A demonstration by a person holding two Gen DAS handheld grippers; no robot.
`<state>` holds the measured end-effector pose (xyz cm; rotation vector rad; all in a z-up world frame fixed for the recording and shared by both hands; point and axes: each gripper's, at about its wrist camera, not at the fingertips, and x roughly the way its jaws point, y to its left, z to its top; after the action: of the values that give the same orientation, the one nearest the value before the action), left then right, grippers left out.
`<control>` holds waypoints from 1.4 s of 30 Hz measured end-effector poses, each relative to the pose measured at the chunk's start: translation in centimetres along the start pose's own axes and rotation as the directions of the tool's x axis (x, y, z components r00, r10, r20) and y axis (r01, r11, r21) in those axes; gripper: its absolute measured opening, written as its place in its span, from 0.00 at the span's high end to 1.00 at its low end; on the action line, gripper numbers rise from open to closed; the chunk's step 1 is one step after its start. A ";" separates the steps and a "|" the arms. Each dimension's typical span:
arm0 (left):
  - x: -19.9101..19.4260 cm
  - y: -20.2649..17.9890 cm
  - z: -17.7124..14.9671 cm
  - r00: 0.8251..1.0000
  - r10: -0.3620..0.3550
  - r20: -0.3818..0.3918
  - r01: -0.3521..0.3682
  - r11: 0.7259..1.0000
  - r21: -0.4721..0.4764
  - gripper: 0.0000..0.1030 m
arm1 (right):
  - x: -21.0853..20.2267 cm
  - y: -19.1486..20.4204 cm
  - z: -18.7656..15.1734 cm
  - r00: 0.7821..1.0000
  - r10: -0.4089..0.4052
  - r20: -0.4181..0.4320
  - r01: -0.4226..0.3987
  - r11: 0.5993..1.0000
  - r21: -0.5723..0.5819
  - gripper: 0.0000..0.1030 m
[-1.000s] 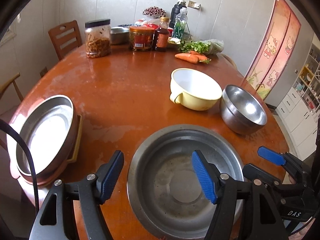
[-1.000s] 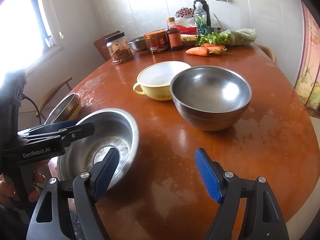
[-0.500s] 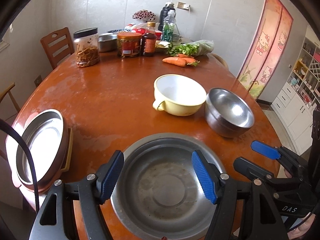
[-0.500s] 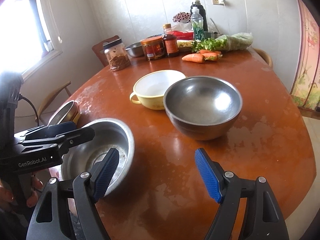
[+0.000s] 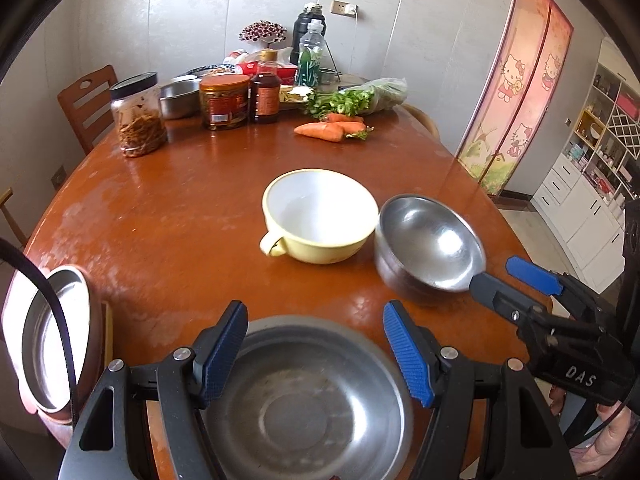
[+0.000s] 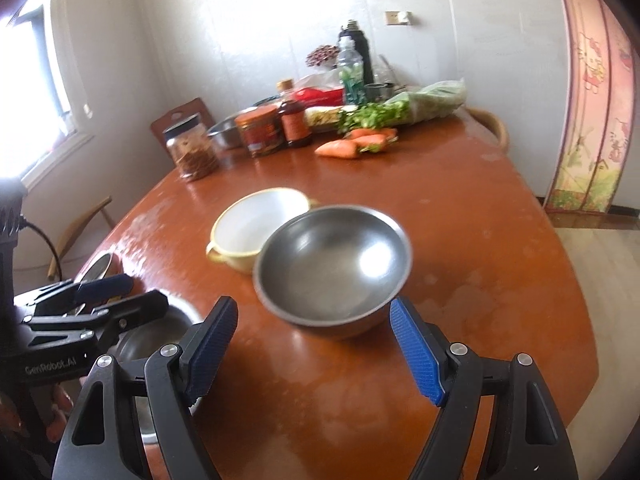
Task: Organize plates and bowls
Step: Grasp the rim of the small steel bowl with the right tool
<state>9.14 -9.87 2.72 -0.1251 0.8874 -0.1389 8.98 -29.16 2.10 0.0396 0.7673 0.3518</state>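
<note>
A wide shallow steel basin (image 5: 308, 404) sits at the table's near edge, right under my open left gripper (image 5: 316, 354); it also shows in the right wrist view (image 6: 156, 332). A deep steel bowl (image 5: 430, 246) (image 6: 332, 270) stands right of a yellow-rimmed white bowl with a handle (image 5: 320, 216) (image 6: 256, 228), close against it. My open, empty right gripper (image 6: 312, 350) faces the steel bowl, its fingers either side of the near rim; it shows in the left wrist view (image 5: 516, 280). A steel plate on a brown dish (image 5: 52, 336) sits at the left edge.
At the table's far end stand a jar of dried food (image 5: 138, 116), a red-labelled jar (image 5: 224, 100), a sauce bottle (image 5: 265, 92), a steel bowl (image 5: 180, 96), carrots (image 5: 328, 128) and greens (image 5: 360, 98). A wooden chair (image 5: 86, 100) stands at the far left.
Both grippers have pulled back toward the near table edge and risen; the basin now lies lower in the left view. The right gripper has lined up on the steel bowl. Nothing was grasped.
</note>
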 end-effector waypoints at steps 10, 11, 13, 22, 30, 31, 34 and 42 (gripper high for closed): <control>2.8 -2.3 1.4 0.998 -0.023 -0.055 0.024 0.999 0.026 0.32 | 1.4 -3.7 1.4 0.998 -0.057 0.002 0.056 0.996 0.064 0.22; 3.1 -2.5 1.5 0.998 -0.023 -0.061 0.025 0.999 0.030 0.32 | 1.6 -3.9 1.5 0.998 -0.059 -0.003 0.059 0.996 0.066 0.22; 3.6 -2.9 1.6 0.997 -0.028 -0.076 0.031 0.999 0.031 0.32 | 2.0 -4.4 1.4 0.998 -0.054 -0.011 0.055 0.995 0.078 0.22; 5.5 -3.3 2.3 0.990 -0.086 -0.115 0.087 0.996 0.001 0.32 | 4.5 -5.4 1.5 0.998 -0.012 -0.056 0.017 0.996 0.088 0.23; 6.7 -3.7 3.0 0.976 -0.179 -0.126 0.177 0.984 -0.033 0.40 | 6.1 -5.2 2.2 0.991 0.104 -0.089 -0.094 0.990 0.107 0.31; 6.8 -3.8 3.1 0.974 -0.191 -0.124 0.188 0.982 -0.032 0.42 | 6.2 -5.2 2.4 0.989 0.116 -0.093 -0.105 0.988 0.115 0.33; 7.3 -3.8 3.3 0.961 -0.243 -0.133 0.238 0.970 -0.048 0.44 | 6.4 -5.4 2.7 0.985 0.139 -0.100 -0.126 0.984 0.127 0.37; 7.3 -4.2 3.3 0.958 -0.256 -0.132 0.253 0.967 -0.038 0.47 | 6.3 -5.5 2.5 0.984 0.145 -0.105 -0.130 0.982 0.140 0.44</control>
<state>15.98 -15.06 -0.12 -0.2520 1.0073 -0.3822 16.49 -32.07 -1.21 0.2004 0.9034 0.4371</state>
